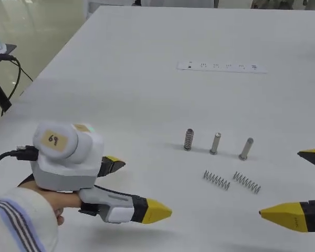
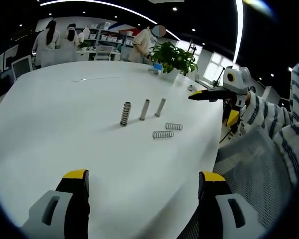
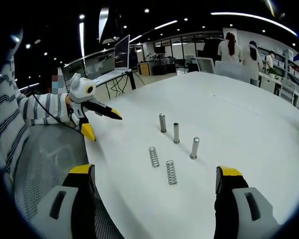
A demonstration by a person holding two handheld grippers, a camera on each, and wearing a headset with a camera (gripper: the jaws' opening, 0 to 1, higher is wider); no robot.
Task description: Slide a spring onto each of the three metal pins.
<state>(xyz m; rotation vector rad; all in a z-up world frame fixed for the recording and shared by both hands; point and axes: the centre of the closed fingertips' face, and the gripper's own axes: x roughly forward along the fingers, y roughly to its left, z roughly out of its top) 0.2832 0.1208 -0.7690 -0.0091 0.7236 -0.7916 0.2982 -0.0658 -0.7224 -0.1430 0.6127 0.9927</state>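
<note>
Of the three short silver metal pins standing upright in a row on the white table [image 1: 121, 79], the left-end pin [image 1: 189, 130], as the head view has it, already carries a coiled steel fitted spring [image 1: 188, 140] around its shaft. The middle pin [image 1: 215, 143] and the right-end pin [image 1: 246, 148] are bare. Nearer the person, in front of those two, a pair of thin wire coils lies flat on the table. The left loose spring [image 1: 216, 180] and the right loose spring [image 1: 246, 182] are near each other but apart, and neither touches a pin.

The left claw [image 1: 144, 188], grey-bodied with black jaws tipped in yellow, is held by a hand [image 1: 50, 202] in a striped sleeve [image 1: 16, 226] at the near left of the table. Its jaws are spread wide with nothing between them, and it is well apart from the pins. The right claw [image 1: 280, 182] reaches in from the right edge. Its yellow-tipped jaws are also spread wide and empty, near the right loose spring without touching it.

Farther back on the table lies a flat white power strip [image 1: 220, 66]. In the left gripper view, a leafy green potted plant [image 2: 174, 57] sits by the table's far edge, with people [image 2: 55, 40] standing beyond. The right gripper view shows a dark monitor [image 3: 122, 50] on another desk.
</note>
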